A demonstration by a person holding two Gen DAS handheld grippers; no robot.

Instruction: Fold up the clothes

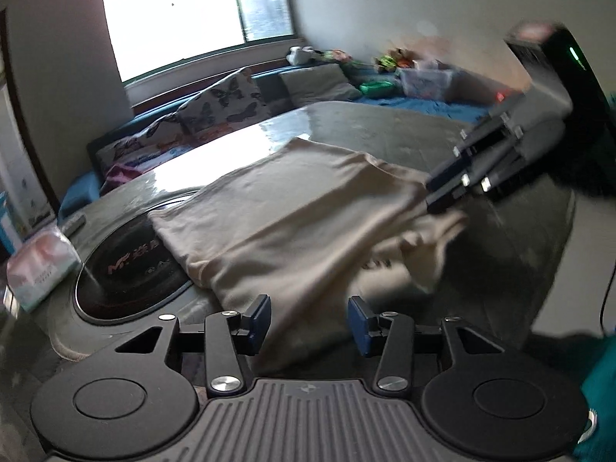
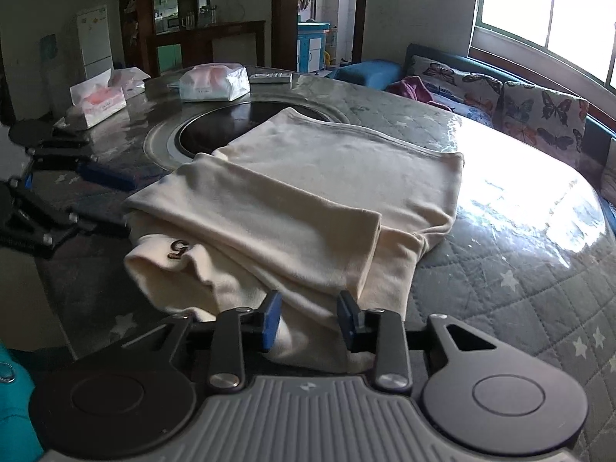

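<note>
Cream garment point(image 2: 308, 192), folded, centre of frame on quilted grey desk point(image 2: 500, 288), far edge overlapping dark round inset point(image 2: 215, 131). Right gripper point(image 2: 310, 319) at lower centre, jaws apart, near garment edge between them, no visible clamping. Left gripper point(image 1: 308, 319) jaws apart, cloth between pads, not pressed. Tissue packs point(image 2: 213, 82) in upper left of right wrist view
</note>
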